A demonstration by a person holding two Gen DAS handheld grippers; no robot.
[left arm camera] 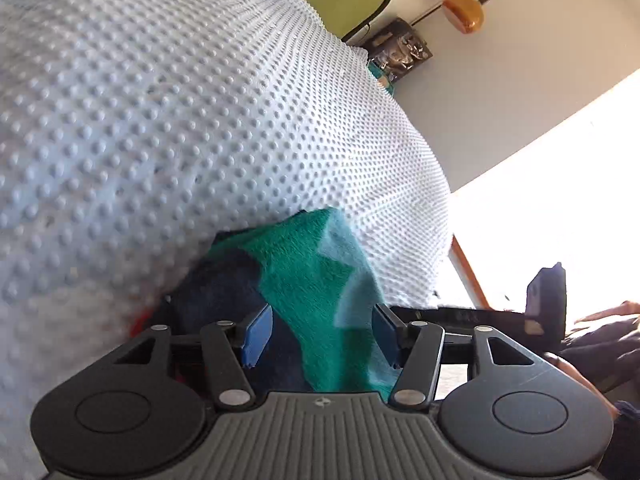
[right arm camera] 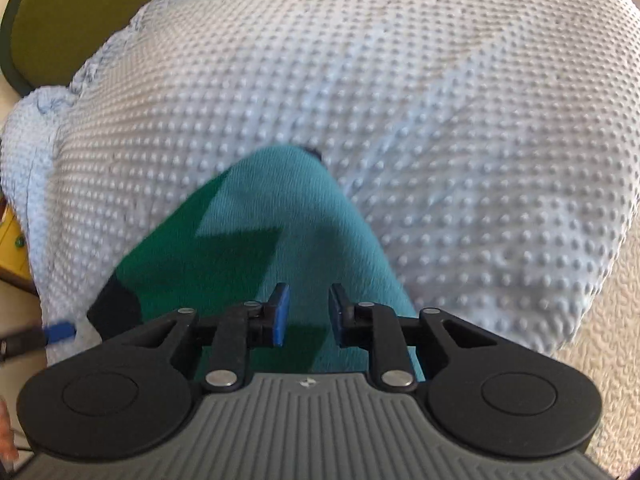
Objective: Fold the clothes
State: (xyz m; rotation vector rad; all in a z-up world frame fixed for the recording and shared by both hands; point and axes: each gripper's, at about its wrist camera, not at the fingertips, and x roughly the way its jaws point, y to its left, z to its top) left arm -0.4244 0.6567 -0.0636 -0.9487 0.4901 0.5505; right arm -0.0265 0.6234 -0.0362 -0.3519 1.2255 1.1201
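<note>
A small garment [left arm camera: 304,280] in green, teal and navy blocks lies on a pale blue dotted blanket [left arm camera: 160,120]. In the left wrist view it runs between the blue pads [left arm camera: 258,336] of my left gripper [left arm camera: 322,334], which stand well apart and do not pinch it. In the right wrist view the same garment [right arm camera: 280,208] stretches away from my right gripper [right arm camera: 308,316]. That gripper's jaws hover over the teal part with a narrow gap, nothing squeezed between them. A blue fingertip of the left gripper [right arm camera: 60,332] shows at the left edge beside the garment's navy end.
The dotted blanket [right arm camera: 440,120] covers a rounded surface. An olive cushion [right arm camera: 80,12] lies behind it. A white wall with an orange lamp [left arm camera: 466,12] and a bright window are to the right. A person's hand [left arm camera: 600,314] and dark sleeve are at the right edge.
</note>
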